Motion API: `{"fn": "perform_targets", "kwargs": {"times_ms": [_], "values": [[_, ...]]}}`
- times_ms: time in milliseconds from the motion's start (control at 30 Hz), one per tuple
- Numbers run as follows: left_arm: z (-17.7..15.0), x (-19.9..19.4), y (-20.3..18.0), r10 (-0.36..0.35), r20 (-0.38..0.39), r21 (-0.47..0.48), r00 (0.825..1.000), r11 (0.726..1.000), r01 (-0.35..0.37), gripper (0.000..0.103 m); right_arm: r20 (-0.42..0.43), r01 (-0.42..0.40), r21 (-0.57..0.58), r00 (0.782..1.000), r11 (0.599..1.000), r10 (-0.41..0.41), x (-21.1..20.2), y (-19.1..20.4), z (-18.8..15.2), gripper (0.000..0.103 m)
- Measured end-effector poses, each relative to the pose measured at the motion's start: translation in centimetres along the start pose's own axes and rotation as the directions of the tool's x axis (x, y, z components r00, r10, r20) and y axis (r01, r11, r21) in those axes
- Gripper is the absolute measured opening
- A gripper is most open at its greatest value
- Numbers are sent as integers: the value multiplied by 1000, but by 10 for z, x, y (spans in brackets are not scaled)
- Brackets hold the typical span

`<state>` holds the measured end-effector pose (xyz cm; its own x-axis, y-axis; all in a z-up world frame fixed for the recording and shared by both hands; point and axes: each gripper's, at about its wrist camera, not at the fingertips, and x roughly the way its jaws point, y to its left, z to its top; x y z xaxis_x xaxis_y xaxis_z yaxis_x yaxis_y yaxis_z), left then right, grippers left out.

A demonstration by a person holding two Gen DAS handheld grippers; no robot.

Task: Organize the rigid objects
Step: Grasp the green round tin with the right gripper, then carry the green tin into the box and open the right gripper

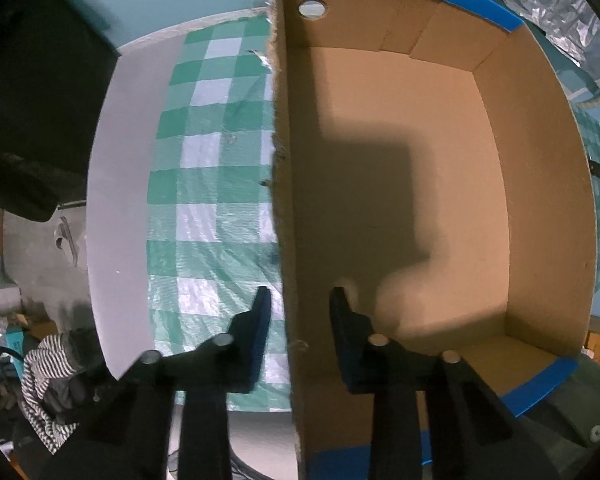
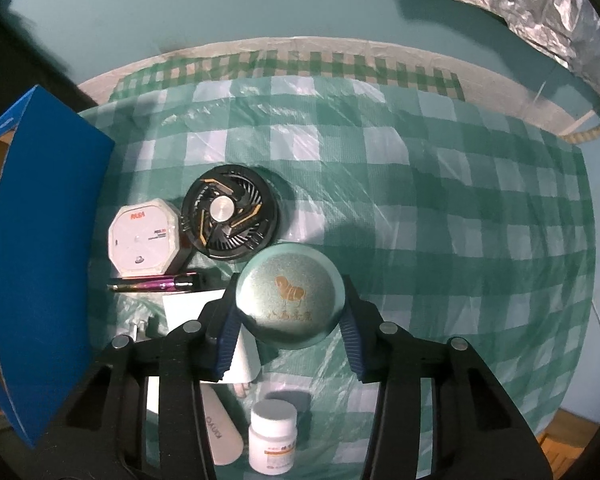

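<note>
An open cardboard box (image 1: 548,184) with a blue outside stands on a green-checked cloth (image 1: 208,184); nothing lies inside it. My left gripper (image 1: 300,292) points down astride the box's left wall, one finger outside and one inside. A little gap shows on both sides, so it is open. In the right wrist view the box's blue wall (image 2: 48,240) stands at the left. My right gripper (image 2: 290,284) is shut on a round green tin (image 2: 290,292) with a gold emblem, with the pads against its sides.
Left of the tin lie a black round fan (image 2: 230,212), a white octagonal case (image 2: 144,236), a purple pen (image 2: 156,282) and a white card (image 2: 188,308). A white pill bottle (image 2: 272,436) stands below the fingers. Crumpled foil (image 2: 520,8) lies at the far right.
</note>
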<state>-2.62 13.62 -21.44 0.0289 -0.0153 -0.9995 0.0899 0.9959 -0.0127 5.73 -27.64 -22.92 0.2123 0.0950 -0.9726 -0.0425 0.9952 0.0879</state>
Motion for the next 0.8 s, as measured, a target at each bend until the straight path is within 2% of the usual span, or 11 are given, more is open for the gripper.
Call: {"fn": "perform_targets", "kwargs": {"times_ms": [67,133,433,800], "values": [[-3,-1,-2,2,-7,13,1000,1000,-2,21,-2,0,0,1000,1000,0,-3,0,1,44],[-5,1,-5,11,-17,23,1000,1000,-10,14,0,3,0,1000,1000,-3,-10,2,3,44],[-8,-1,-5,15,-19,37,1000,999,-14,13,7,-25,-26,1000,999,25,-38,22,15,44],[-8,2,-4,15,-12,41,1000,999,-14,13,24,-77,-124,996,989,81,-76,74,38,44]]}}
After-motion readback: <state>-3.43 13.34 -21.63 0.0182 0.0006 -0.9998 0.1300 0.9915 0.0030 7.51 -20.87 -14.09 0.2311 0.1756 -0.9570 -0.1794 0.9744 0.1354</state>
